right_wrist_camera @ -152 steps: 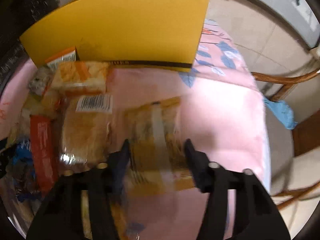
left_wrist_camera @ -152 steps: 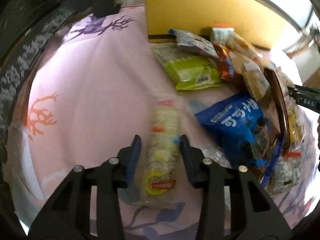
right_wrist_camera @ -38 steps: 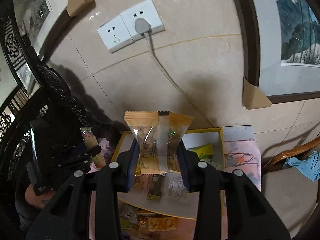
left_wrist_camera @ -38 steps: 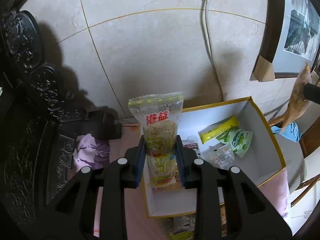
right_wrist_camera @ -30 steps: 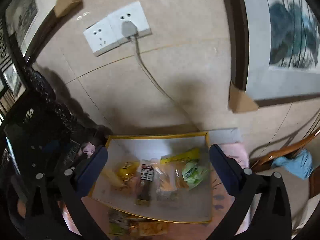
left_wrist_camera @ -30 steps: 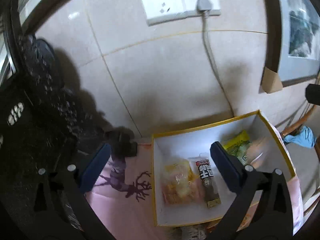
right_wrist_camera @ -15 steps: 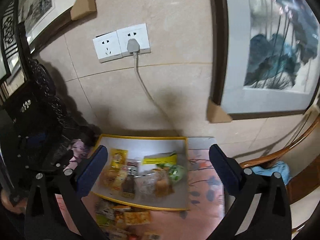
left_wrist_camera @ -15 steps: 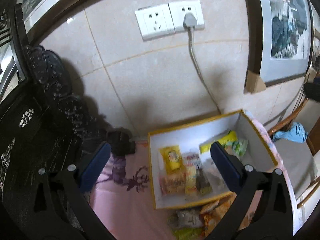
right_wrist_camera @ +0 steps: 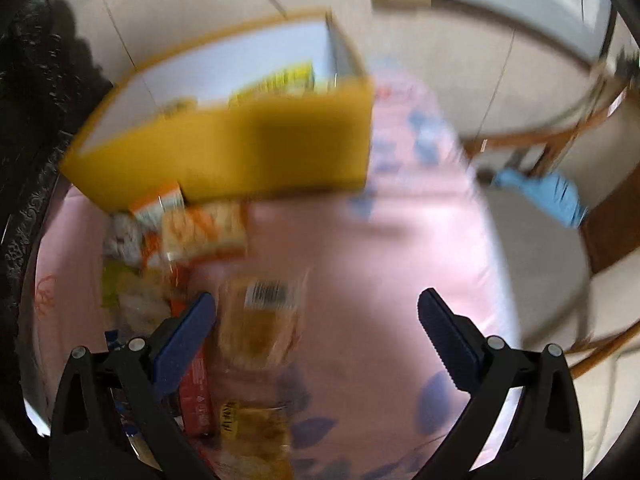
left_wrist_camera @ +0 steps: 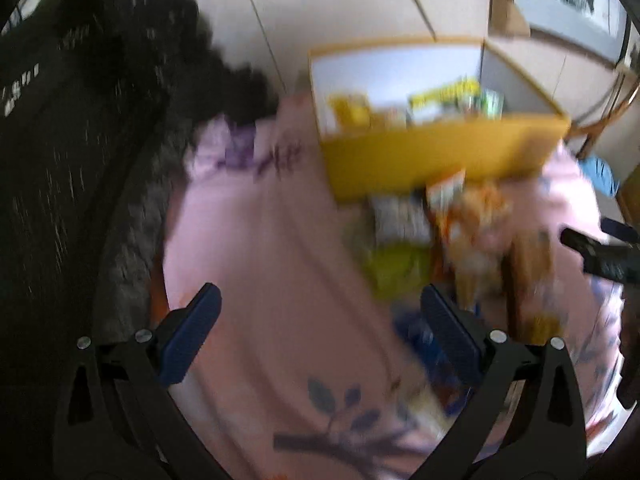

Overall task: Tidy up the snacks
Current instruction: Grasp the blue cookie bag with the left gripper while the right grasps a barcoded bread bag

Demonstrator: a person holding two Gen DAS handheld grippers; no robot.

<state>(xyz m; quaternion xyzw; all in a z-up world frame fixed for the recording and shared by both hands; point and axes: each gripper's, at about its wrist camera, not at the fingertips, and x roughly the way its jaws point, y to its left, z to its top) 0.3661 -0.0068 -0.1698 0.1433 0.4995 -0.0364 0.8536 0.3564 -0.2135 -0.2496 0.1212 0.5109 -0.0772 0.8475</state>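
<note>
Snack packets lying heaped on pink cloth before yellow box; more packets sitting inside. Images blurring, print unreadable; barcode showing on clear packet. Left gripper and right gripper both gaping wide, gripping nothing.

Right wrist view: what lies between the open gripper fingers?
A clear-wrapped snack with a barcode near the left finger; bare pink tablecloth toward the right finger.
</note>
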